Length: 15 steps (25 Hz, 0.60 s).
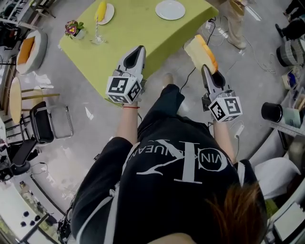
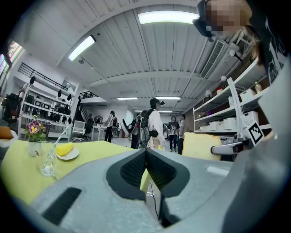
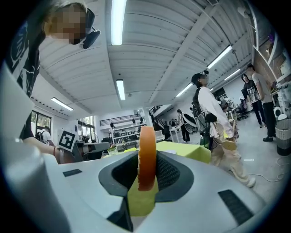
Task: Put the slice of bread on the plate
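A slice of bread (image 1: 201, 52) with an orange crust is held edge-up in my right gripper (image 1: 205, 69), just off the near right corner of the green table (image 1: 138, 38). In the right gripper view the slice (image 3: 147, 154) stands upright between the pads, which are shut on it. An empty white plate (image 1: 170, 9) lies at the table's far side, beyond the slice. My left gripper (image 1: 139, 49) hovers over the table's near edge, shut with nothing in it; its pads meet in the left gripper view (image 2: 146, 154). That view also shows the pale face of the slice (image 2: 199, 145) at the right.
On the table's left end are a small plate with a yellow item (image 1: 102, 13), a flower vase (image 1: 74, 29) and a glass (image 1: 97, 36). A black chair (image 1: 47, 123) stands at left, a black bucket (image 1: 272, 112) at right. Cables cross the floor; a person (image 1: 236, 21) stands by the table's right corner.
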Tool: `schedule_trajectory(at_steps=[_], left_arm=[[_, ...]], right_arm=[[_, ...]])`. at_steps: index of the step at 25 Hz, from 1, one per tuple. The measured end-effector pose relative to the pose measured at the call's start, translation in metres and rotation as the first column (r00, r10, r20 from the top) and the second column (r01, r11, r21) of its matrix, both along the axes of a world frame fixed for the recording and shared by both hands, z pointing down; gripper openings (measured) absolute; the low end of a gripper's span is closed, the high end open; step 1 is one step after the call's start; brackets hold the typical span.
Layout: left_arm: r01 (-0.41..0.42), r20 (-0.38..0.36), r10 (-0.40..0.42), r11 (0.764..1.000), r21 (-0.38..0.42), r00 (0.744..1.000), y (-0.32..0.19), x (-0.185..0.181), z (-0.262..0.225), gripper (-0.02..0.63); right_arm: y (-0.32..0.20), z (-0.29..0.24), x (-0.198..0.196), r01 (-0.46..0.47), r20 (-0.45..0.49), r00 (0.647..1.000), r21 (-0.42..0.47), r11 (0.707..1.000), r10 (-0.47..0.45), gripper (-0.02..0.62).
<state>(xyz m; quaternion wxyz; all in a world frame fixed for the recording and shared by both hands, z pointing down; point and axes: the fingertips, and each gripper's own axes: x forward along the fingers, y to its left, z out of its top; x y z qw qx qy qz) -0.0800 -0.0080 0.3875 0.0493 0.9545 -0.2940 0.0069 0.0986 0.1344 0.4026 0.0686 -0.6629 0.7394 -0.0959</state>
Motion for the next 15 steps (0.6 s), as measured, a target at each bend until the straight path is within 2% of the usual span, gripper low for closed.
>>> schedule_trajectory(at_steps=[6,15], left_arm=[[0.006,-0.034,-0.007,1.0,-0.014,0.999,-0.035,0.024,0.001,0.011],[-0.008,-0.001,0.008,1.0,-0.029,1.0,-0.092,0.052,0.014,0.011]], right_arm=[[-0.039,-0.002,0.019,0.025,-0.002,1.0,-0.013,1.0,-0.025,0.091],[-0.109,0.006,0.037,0.049,0.029,0.998,-0.038,0.998,-0.048,0.092]])
